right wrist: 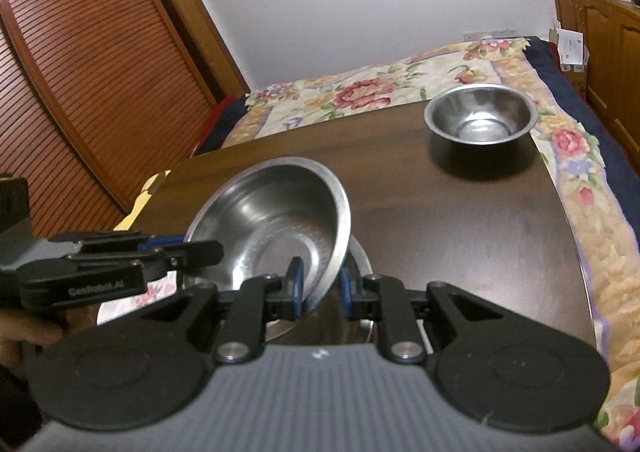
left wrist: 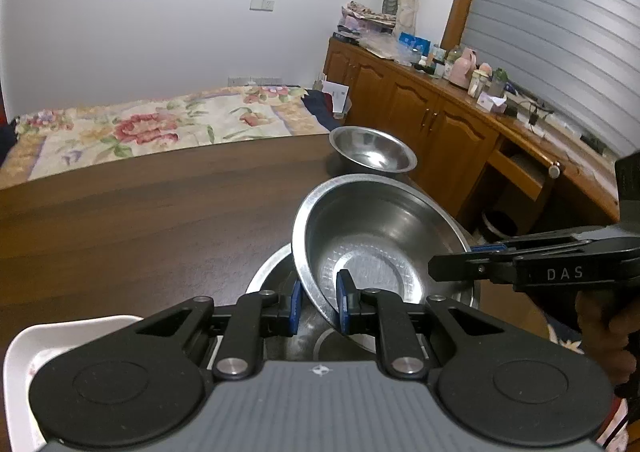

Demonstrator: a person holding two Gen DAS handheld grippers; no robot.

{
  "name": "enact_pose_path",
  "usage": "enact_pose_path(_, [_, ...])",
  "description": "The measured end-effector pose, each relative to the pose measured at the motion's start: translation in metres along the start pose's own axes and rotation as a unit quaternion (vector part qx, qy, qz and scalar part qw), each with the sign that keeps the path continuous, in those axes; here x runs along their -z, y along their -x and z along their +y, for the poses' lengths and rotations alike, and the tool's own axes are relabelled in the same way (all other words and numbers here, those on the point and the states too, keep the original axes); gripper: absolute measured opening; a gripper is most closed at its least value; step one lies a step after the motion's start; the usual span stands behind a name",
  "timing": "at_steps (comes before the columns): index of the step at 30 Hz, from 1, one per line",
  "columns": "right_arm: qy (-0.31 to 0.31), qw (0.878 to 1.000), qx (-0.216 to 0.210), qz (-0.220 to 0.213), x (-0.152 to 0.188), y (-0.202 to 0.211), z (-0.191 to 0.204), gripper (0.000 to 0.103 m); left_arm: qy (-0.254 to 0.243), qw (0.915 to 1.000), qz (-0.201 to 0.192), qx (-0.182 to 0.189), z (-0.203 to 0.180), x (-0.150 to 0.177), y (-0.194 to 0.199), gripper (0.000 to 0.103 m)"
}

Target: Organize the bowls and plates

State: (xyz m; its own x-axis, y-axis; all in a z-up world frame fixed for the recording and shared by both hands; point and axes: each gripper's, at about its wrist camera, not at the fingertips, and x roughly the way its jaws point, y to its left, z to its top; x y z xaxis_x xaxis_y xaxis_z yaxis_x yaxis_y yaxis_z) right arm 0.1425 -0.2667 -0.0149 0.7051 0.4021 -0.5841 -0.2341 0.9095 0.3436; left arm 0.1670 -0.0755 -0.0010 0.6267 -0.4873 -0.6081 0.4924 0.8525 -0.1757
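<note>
A large steel bowl (left wrist: 380, 244) hangs tilted just above a flat steel dish (left wrist: 266, 272) on the dark wooden table (left wrist: 140, 211). My left gripper (left wrist: 318, 302) is shut on the bowl's near-left rim, one blue pad inside and one outside. My right gripper (left wrist: 440, 268) comes in from the right and grips the opposite rim. In the right wrist view the right gripper (right wrist: 320, 288) pinches the large bowl (right wrist: 272, 219) at its right rim, and the left gripper (right wrist: 212, 252) holds the left side. A small steel bowl (right wrist: 480, 115) stands apart at the table's far right corner.
A white plate (left wrist: 60, 336) lies at the table's near-left edge. A bed with a floral cover (left wrist: 140, 127) lies beyond the table. Wooden cabinets (left wrist: 420, 111) with clutter on top line the right wall. A slatted wooden door (right wrist: 80, 71) stands to the left.
</note>
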Motion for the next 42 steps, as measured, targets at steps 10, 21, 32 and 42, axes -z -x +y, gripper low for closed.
enact_pose_path(10, [0.007,1.0,-0.005,0.0,0.018,0.002,0.006,0.021,-0.027,0.9987,-0.021,-0.038,-0.015,0.025,0.02,0.019])
enact_pose_path(21, [0.063,0.997,0.04,0.001,0.029,-0.006,0.021,0.021,-0.066,0.9942,0.01,-0.084,-0.017,0.044,-0.004,0.022])
enact_pose_path(32, [0.114,0.99,0.081,-0.026,0.032,-0.011,0.029,0.02,-0.086,0.9908,0.005,-0.105,-0.02,0.051,-0.009,0.022])
enact_pose_path(42, [0.115,0.989,0.084,-0.031,0.03,-0.014,0.028,0.021,-0.07,0.9926,0.002,-0.099,-0.019,0.051,-0.009,0.022])
